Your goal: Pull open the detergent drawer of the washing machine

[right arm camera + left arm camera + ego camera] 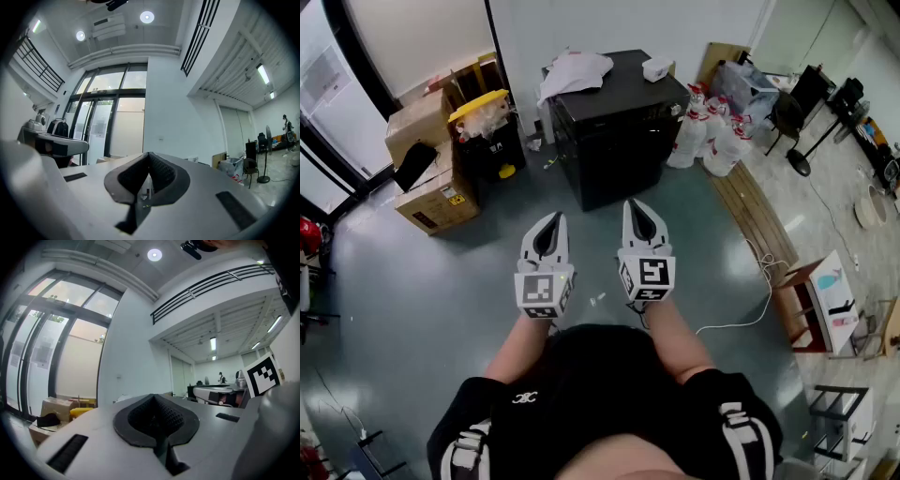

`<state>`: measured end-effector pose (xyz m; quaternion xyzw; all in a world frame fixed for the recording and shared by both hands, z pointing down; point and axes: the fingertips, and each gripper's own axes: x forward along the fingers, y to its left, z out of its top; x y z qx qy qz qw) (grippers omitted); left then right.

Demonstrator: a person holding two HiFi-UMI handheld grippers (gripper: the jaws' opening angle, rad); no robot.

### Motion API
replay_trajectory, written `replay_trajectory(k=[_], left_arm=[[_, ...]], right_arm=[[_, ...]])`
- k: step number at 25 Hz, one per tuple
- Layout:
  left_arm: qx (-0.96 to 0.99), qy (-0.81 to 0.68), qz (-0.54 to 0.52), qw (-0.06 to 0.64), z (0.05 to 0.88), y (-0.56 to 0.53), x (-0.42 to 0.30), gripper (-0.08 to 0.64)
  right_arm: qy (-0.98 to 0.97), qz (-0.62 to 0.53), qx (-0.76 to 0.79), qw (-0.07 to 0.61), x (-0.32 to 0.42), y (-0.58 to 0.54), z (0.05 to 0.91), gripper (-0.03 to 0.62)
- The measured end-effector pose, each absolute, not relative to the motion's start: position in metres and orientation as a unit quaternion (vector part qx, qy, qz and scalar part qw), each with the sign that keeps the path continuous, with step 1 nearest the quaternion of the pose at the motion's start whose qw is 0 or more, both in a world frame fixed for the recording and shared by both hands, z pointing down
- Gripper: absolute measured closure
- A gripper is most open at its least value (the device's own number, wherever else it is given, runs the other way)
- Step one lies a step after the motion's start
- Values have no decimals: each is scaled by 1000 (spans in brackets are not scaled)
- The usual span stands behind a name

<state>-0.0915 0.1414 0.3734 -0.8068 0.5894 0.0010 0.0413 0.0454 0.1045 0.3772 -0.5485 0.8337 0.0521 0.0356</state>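
Observation:
A black box-shaped machine (614, 122) stands against the white wall at the top middle of the head view, with a white cloth (575, 70) and a small white box (657, 67) on top. No drawer shows from this angle. My left gripper (551, 217) and right gripper (637, 204) hover side by side over the grey floor, a good way short of the machine's front, both pointing toward it. Each is shut with nothing held. In the left gripper view my left gripper (157, 427) faces the wall and windows; in the right gripper view my right gripper (147, 183) does the same.
Cardboard boxes (431, 169) and a yellow-lidded bin (483, 117) sit left of the machine. Plastic bottles and bags (712, 131) crowd its right side, beside a wooden plank (755, 216). A white cable (750, 300) trails over the floor toward a red-and-white stand (825, 305).

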Motion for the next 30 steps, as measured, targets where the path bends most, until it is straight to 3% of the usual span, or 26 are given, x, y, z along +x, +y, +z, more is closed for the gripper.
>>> replay_trajectory(k=[15, 30], left_arm=[[-800, 599, -9, 30, 380, 155, -86, 560], [-815, 577, -13, 38, 392, 146, -139, 559]], right_arm=[[839, 42, -542, 28, 48, 116, 384, 592], [832, 55, -552, 21, -13, 114, 389, 592]])
